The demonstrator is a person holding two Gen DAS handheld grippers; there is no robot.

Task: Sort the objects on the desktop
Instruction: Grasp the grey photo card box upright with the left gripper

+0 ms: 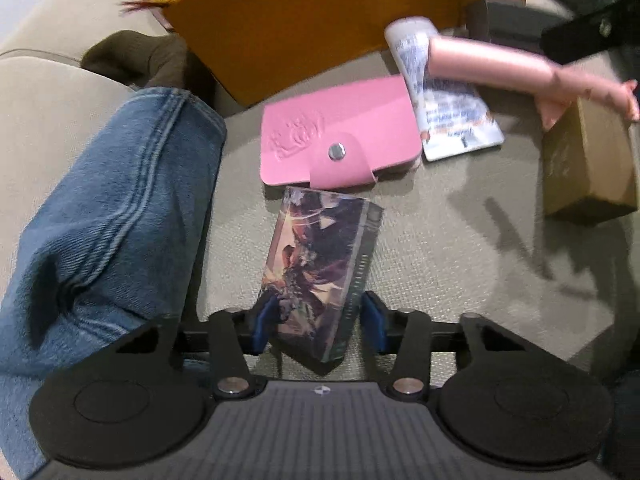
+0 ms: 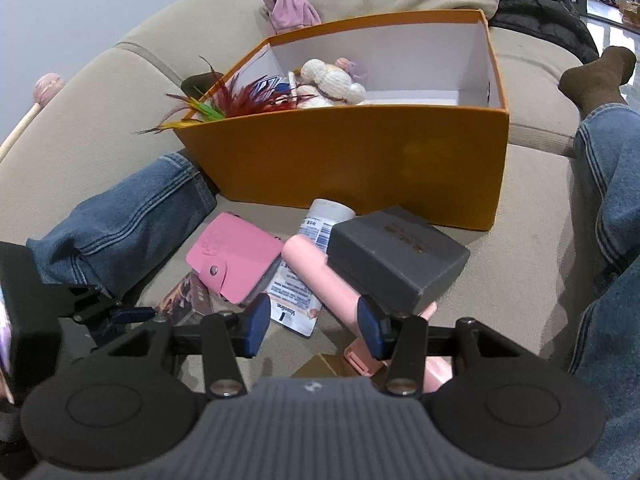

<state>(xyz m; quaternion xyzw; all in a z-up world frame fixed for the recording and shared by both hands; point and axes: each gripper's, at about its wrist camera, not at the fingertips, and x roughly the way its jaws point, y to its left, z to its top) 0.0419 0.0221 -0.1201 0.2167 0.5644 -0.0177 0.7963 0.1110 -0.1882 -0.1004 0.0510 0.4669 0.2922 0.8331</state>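
Note:
My left gripper (image 1: 318, 328) is shut on a picture-printed card box (image 1: 316, 268) and holds its near end, tilted over the beige sofa cushion. Beyond it lie a pink snap wallet (image 1: 340, 136), a white lotion tube (image 1: 448, 108) and a pink stick-like device (image 1: 520, 72). My right gripper (image 2: 312, 326) is open and empty, hovering over the pink device (image 2: 320, 280), beside a grey box (image 2: 400, 256). The wallet (image 2: 234, 258) and tube (image 2: 316, 224) lie in front of an orange storage box (image 2: 360, 160) that holds a knitted doll (image 2: 332, 84) and feathers.
A tan box (image 1: 588, 164) sits at the right in the left wrist view. The person's jeans legs (image 1: 100, 232) flank the pile on both sides (image 2: 612, 200). A pink cloth (image 2: 290, 6) and a cushion lie behind the orange box.

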